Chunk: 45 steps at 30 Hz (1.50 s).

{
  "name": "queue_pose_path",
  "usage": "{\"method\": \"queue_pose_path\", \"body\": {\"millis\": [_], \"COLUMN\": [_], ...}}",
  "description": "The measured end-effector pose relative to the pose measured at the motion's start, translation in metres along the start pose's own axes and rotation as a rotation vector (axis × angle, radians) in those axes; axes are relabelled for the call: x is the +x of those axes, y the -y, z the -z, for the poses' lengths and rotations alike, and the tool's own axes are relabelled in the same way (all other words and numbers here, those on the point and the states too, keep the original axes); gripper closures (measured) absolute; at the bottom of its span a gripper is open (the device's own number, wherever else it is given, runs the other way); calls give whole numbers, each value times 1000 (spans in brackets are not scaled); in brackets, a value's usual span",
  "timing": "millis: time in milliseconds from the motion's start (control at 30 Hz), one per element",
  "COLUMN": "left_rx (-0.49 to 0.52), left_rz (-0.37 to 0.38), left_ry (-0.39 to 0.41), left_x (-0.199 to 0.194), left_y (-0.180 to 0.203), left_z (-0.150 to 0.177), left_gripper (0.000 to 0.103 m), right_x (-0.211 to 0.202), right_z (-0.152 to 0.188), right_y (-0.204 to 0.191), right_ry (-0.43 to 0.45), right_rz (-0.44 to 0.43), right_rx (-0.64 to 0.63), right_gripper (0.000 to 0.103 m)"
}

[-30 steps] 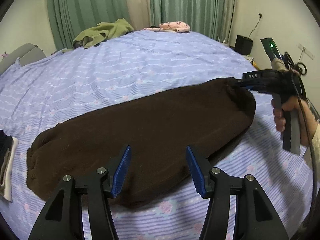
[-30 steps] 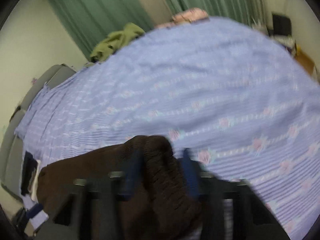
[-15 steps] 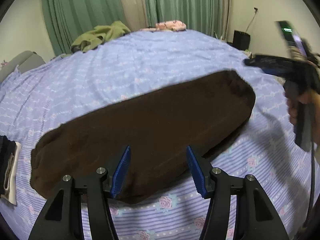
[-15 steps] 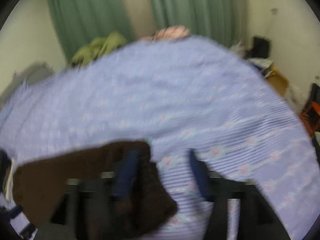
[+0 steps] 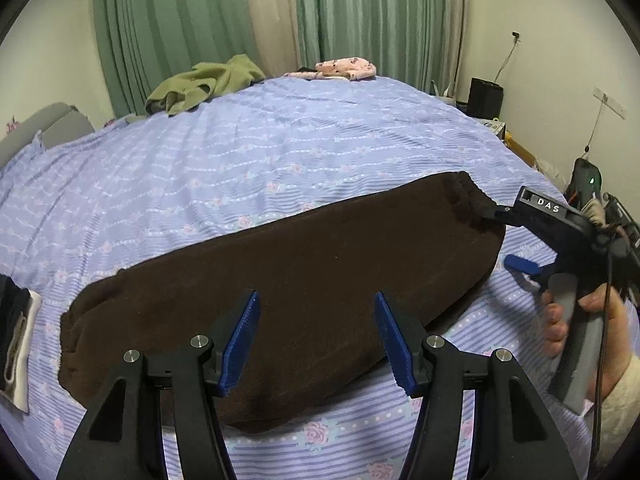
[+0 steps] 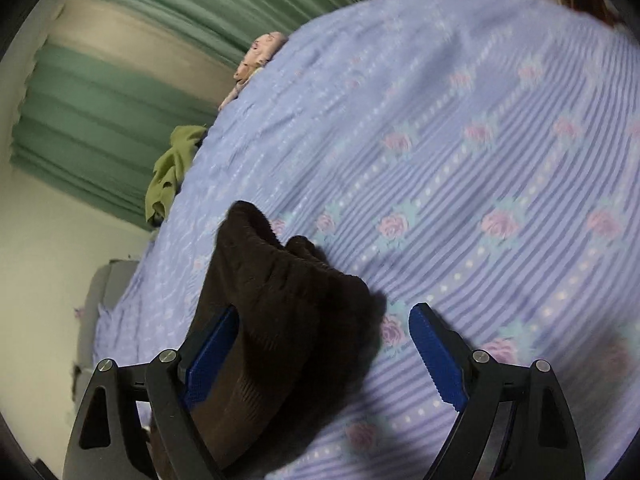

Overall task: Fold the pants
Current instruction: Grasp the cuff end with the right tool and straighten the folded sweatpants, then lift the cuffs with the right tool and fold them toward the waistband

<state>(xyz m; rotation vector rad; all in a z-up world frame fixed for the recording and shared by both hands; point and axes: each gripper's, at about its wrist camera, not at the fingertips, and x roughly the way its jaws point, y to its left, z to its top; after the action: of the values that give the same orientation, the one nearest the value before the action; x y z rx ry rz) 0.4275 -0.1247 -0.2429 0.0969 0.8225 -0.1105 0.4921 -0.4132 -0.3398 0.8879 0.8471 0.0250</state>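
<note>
Dark brown pants (image 5: 288, 280) lie folded lengthwise in a long band across the lilac flowered bedsheet (image 5: 280, 152). My left gripper (image 5: 316, 340) is open and empty, just above the band's near edge. My right gripper (image 5: 502, 236) is rolled on its side at the band's right end, jaws wide apart. In the right wrist view that gripper (image 6: 324, 360) is open with the bunched end of the pants (image 6: 280, 300) lying between the jaws against the left finger; nothing is clamped.
A green garment (image 5: 204, 84) and a pink garment (image 5: 348, 70) lie at the bed's far edge before green curtains. A black and white cloth (image 5: 16, 340) lies at the left. A black box (image 5: 485, 98) and cables stand on the right.
The right gripper let go of the pants end, drew off to the right, then came back rolled on its side with its jaws around the end. The left gripper stayed open and barely moved.
</note>
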Motion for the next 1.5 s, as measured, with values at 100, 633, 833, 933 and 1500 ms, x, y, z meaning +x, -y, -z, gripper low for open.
{"method": "queue_pose_path", "body": {"millis": [100,633,833,933,1500], "left_rx": [-19,-46,-71,-92,-221], "left_rz": [8,-10,26,59,176], "left_ry": [-12,-48,-33,-63,-274], "left_x": [4,7,12,27,88], "left_y": [-2,-15,-29,-37,-59], "left_z": [0,4,-1,-5,-11], "left_gripper": [45,45,45,68,92], "right_x": [20,44,13,-3,-40], "right_z": [-1,-9,-6,-3,20], "right_y": [3,-21,-57,-75,-125], "right_ry": [-28,-115,-42,-2,75], "right_rz": [-30,1,55,76,182], "right_rx": [9,-80,-206,-274,-472], "right_gripper": [15,61,62,62,62]}}
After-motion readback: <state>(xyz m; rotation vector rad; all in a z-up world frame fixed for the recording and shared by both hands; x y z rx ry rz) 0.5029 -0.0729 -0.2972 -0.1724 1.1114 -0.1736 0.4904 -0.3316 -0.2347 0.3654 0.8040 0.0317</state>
